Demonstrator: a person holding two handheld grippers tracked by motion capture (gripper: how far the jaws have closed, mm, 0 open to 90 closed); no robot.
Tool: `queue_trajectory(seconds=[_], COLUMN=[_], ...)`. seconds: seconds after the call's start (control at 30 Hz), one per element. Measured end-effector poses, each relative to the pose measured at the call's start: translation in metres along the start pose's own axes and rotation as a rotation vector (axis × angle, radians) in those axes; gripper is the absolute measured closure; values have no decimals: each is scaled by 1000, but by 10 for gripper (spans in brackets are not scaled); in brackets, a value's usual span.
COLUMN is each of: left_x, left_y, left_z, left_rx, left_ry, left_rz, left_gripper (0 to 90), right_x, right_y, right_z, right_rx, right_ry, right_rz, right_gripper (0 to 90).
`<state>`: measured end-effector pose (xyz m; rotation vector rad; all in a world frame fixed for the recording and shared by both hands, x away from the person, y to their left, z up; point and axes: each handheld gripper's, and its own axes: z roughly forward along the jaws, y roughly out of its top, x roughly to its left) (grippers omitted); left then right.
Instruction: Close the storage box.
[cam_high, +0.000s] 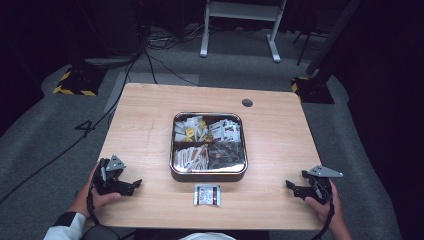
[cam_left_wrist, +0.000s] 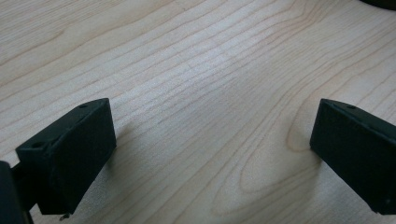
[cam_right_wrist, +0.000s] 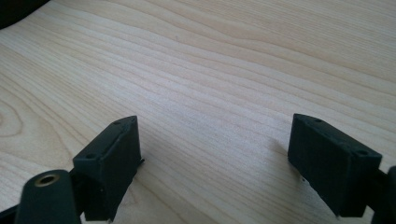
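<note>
A square metal tray (cam_high: 208, 176) with four compartments of small packets sits in the middle of the wooden table (cam_high: 145, 125). One white sachet (cam_high: 207, 194) with red print lies flat on the table just in front of the tray. My left gripper (cam_high: 135, 185) rests near the front left edge, held by a hand, jaws wide apart with only bare wood between them (cam_left_wrist: 210, 140). My right gripper (cam_high: 291, 187) rests near the front right edge, also open and empty (cam_right_wrist: 215, 149).
A dark round cable hole (cam_high: 247, 103) sits at the table's back right. Beyond the table are grey carpet, black cables, a white desk frame (cam_high: 240, 25) and yellow-black striped stand bases (cam_high: 75, 82).
</note>
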<state>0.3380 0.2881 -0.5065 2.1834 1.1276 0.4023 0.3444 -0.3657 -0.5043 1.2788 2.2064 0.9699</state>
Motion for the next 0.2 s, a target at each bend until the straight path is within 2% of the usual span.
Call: queue_trajectory(seconds=[0.2], left_x=[0], left_y=[0], left_z=[0], left_rx=[0], left_ry=[1], left_rz=[-1], left_gripper=[5], right_x=[0], right_y=[0], right_z=[0], right_rx=[0], right_ry=[0], right_rz=[1], right_gripper=[174])
